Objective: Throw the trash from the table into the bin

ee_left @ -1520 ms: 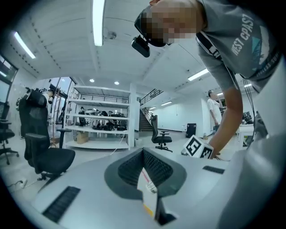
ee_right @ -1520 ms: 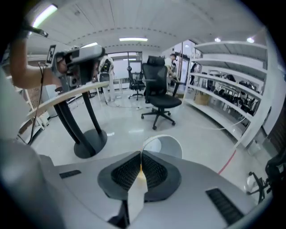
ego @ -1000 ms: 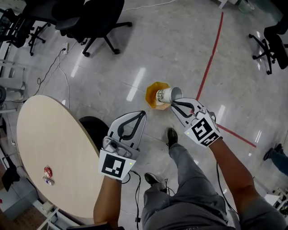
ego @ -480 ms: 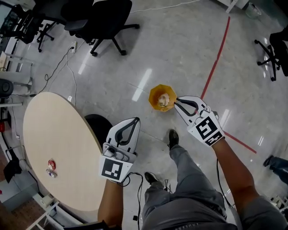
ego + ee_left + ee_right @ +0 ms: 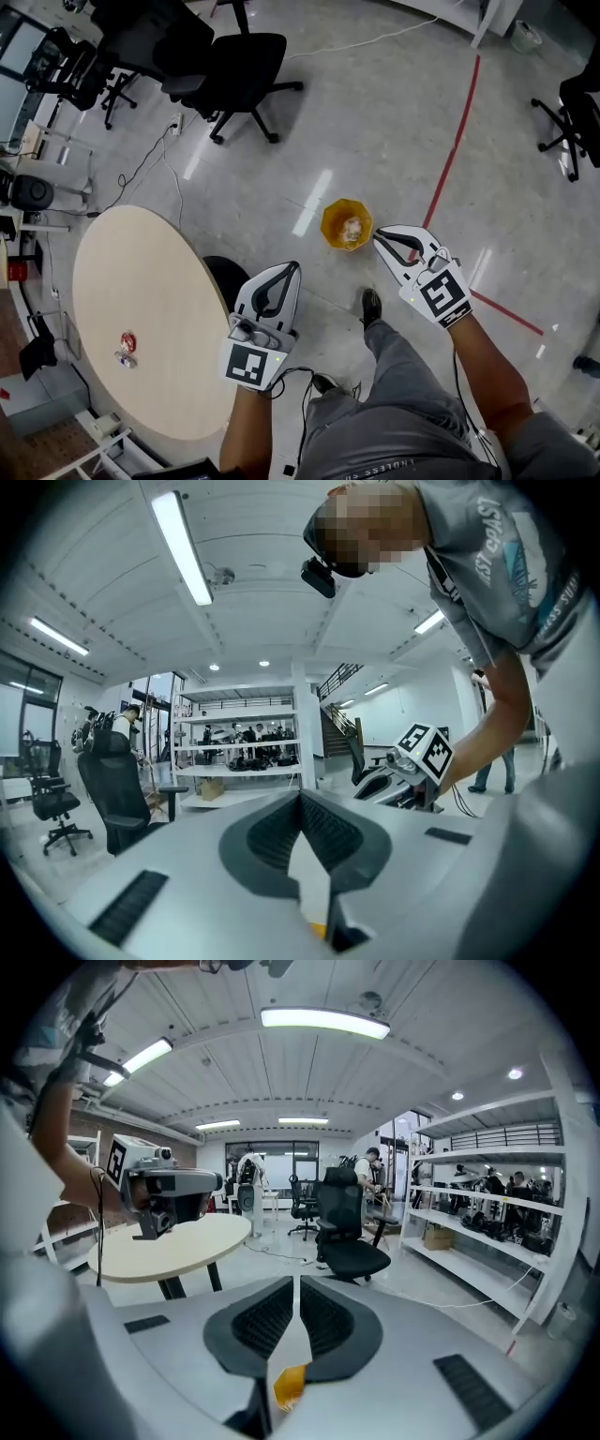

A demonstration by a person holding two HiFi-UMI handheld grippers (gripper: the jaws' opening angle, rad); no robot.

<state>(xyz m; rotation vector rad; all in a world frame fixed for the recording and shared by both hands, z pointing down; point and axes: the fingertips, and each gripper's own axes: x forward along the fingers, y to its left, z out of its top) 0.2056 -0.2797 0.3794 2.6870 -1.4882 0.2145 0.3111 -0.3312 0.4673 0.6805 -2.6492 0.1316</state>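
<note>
Cup (image 5: 352, 228) is now in bin (image 5: 329, 225) just past my right gripper (image 5: 378, 235), no longer held; it and left gripper (image 5: 293, 267) are pinched, empty. Scrap (image 5: 127, 344) on table (image 5: 159, 272) remains.

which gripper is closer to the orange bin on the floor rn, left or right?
Right. In the head view the right gripper has its tip just right of the orange bin; the left gripper is farther off, below and left of it.
</note>
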